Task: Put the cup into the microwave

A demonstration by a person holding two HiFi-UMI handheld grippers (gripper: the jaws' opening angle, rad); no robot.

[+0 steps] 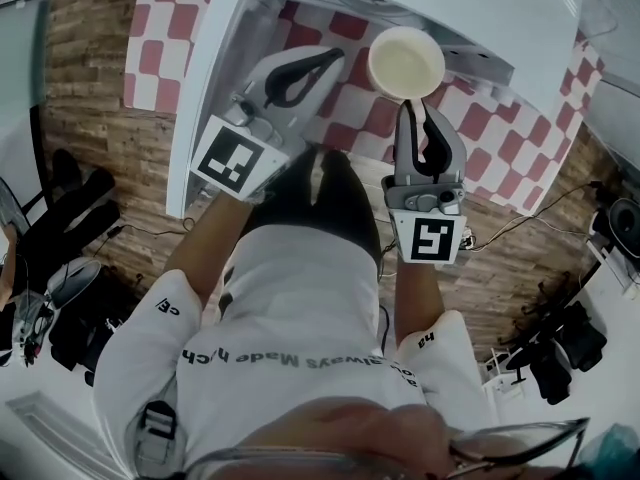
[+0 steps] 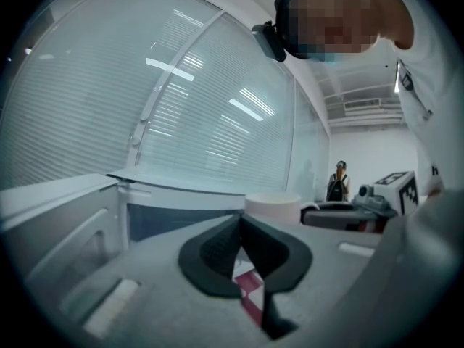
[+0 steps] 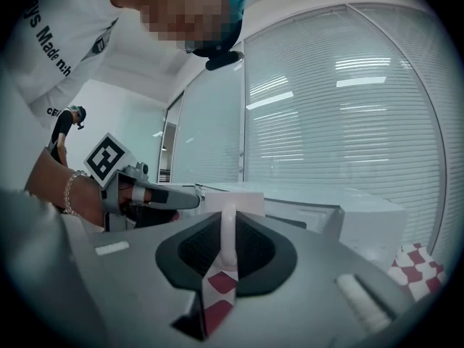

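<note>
We logged the microwave (image 1: pixel 480 8) as the white box at the far edge of the head view. Its door (image 1: pixel 205 98) was swung out toward the person on the microwave's left side. The cup (image 1: pixel 406 60), white and upright, mouth up, was just in front of the microwave's opening and outside it. It was over the checkered cloth (image 1: pixel 345 108) spread in front of the microwave. We could not tell whether its base touched the cloth.

The right gripper (image 1: pixel 408 108) reached the cup from the side away from the microwave. In the right gripper view we saw its jaws closed fully onto the cup's handle (image 3: pixel 228 239), the thin white strip pinched between the pads, with the cup body just past the tips.

The left gripper (image 1: pixel 335 58) was beside the cup, between it and the open door, also in front of the microwave. Its jaws were closed tip to tip with nothing between them, and only cloth showed through the gap behind the tips. It looked apart from the cup. Its marker cube (image 1: pixel 232 158) faced up at the head camera.

Slatted blinds (image 2: pixel 203 122) filled the wall behind the microwave. A second person (image 2: pixel 338 180) stood well beyond it. Wooden floor (image 1: pixel 100 118) showed on the door side of the microwave.
</note>
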